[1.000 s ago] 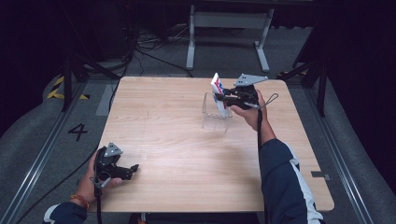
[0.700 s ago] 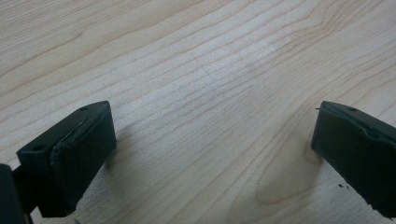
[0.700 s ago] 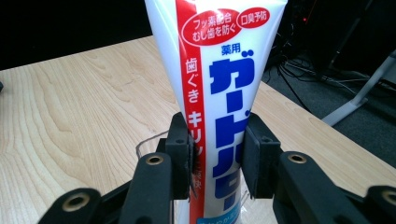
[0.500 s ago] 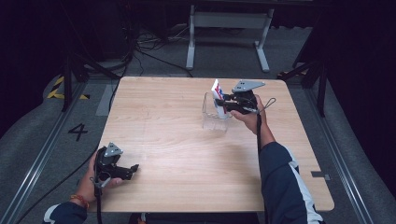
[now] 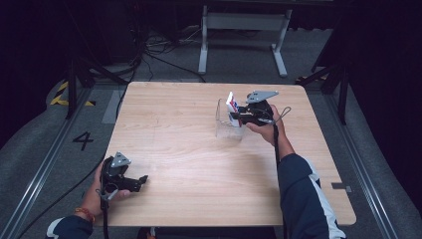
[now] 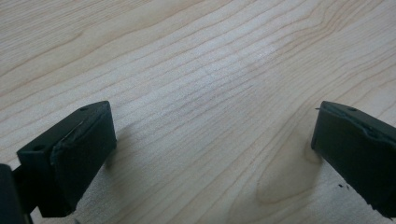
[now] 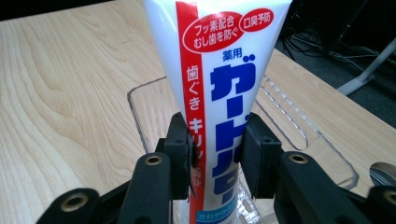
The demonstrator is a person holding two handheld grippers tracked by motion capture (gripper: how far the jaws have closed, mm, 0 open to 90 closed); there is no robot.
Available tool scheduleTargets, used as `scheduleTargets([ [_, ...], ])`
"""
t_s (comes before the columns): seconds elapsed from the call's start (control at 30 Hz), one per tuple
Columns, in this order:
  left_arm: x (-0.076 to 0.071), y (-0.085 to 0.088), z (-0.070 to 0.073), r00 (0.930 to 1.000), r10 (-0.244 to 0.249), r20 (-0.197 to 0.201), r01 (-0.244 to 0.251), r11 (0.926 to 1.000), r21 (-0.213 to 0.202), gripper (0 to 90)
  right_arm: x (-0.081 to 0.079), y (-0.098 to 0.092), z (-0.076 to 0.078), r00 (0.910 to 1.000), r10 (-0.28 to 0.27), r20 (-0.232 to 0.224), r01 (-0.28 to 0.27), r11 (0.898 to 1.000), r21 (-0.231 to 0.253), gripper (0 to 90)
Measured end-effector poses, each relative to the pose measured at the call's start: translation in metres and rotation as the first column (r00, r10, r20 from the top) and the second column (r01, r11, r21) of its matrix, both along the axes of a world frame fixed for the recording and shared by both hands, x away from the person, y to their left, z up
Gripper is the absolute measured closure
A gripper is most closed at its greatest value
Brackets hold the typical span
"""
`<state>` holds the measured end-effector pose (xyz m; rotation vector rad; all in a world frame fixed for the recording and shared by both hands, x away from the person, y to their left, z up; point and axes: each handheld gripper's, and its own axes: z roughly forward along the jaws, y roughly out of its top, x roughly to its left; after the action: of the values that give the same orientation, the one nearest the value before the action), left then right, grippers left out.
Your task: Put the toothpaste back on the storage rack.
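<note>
White toothpaste tube (image 7: 219, 88) clamped upright in the right gripper (image 7: 217, 156) (over clear container (image 7: 289, 121)).

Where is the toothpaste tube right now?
The toothpaste tube stands upright, clamped in the right gripper, in the clear container at the table's far right.

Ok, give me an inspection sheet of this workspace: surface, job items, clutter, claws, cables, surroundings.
Surface: pale wooden table, bare grain, no spills seen.
Job's things: white toothpaste tube with red and blue print, upright, over a clear plastic container.
Clutter: nothing seen.
Grippers: right claw shut on the toothpaste tube; left claw open, nothing between its jaws, low over bare wood near the table's front left corner.
Cables: one trails from each claw; more lie on the floor behind the table.
Surroundings: grey floor, metal stand behind, a painted 4 at the left.
</note>
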<state>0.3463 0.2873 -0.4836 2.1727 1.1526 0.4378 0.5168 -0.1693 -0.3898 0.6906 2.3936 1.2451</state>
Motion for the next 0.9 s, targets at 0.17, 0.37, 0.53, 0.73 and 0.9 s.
scheduleTargets([
  [0.17, 0.000, 0.000, 0.000, 1.0000, 0.000, 0.000, 0.000, 1.0000, 0.000, 0.3, 0.001, 0.001, -0.003, 0.9999, 0.002, -0.013, -0.002, 1.000, -0.022, 67.2],
  [0.37, 0.000, 0.000, 0.000, 1.0000, 0.000, 0.000, 0.000, 1.0000, 0.000, 0.3, 0.003, 0.004, -0.009, 0.9993, 0.001, -0.037, -0.003, 0.998, -0.057, 67.0],
  [0.53, 0.000, 0.000, 0.000, 1.0000, 0.000, 0.000, 0.000, 1.0000, 0.000, 0.3, 0.004, 0.005, -0.014, 0.9986, -0.001, -0.054, -0.003, 0.997, -0.080, 66.6],
  [0.73, 0.000, 0.000, 0.000, 1.0000, 0.000, 0.000, 0.000, 1.0000, 0.000, 0.3, 0.005, 0.001, -0.014, 0.9977, -0.011, -0.066, 0.006, 0.998, -0.061, 65.7],
  [0.9, 0.000, 0.000, 0.000, 1.0000, 0.000, 0.000, 0.000, 1.0000, 0.001, 0.3, 0.006, 0.000, -0.014, 0.9970, -0.026, -0.073, 0.022, 0.998, -0.051, 64.2],
])
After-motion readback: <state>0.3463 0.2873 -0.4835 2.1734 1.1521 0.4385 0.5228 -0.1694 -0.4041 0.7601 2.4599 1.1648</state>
